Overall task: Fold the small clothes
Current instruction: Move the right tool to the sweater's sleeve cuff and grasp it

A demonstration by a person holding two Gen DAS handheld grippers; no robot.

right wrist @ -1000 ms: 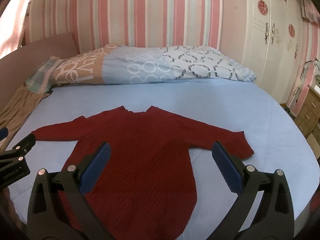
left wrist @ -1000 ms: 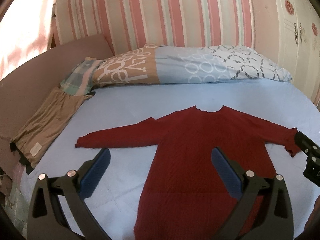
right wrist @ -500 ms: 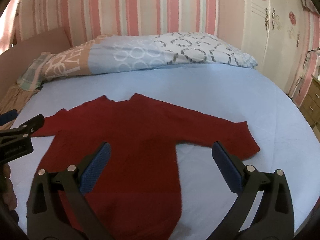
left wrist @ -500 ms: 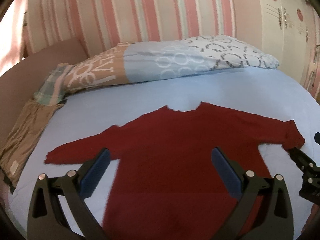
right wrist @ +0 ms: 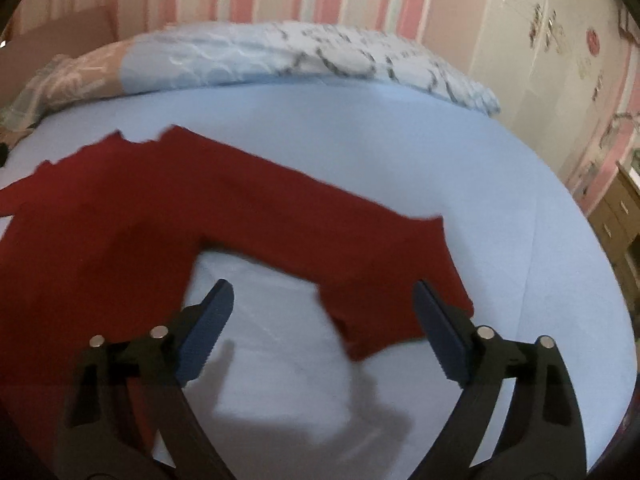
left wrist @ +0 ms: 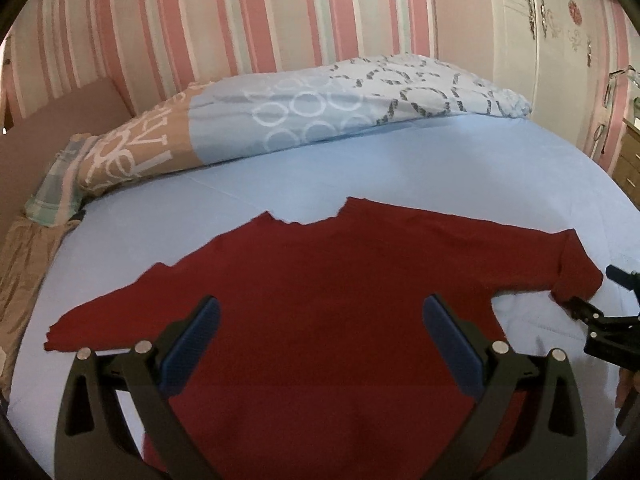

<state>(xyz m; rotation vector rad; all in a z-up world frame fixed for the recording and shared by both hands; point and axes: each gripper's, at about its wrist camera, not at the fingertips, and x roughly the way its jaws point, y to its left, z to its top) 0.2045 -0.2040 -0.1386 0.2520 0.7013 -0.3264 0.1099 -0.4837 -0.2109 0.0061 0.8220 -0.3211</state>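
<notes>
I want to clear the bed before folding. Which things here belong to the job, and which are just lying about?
Part of the job:
red sweater, spread flat
left tongs, open
right tongs, open, just been closing a little, sleeve cuff between them

Just lying about:
patterned duvet
tan garment
checked cloth

My bed's pale blue sheet (left wrist: 460, 168) fills the view. At its head lies a ring-patterned duvet (left wrist: 312, 108) against the pink-striped wall (left wrist: 280, 16); right of the bed stand a white wardrobe (left wrist: 560, 40) and wooden drawers (right wrist: 616, 216).
</notes>
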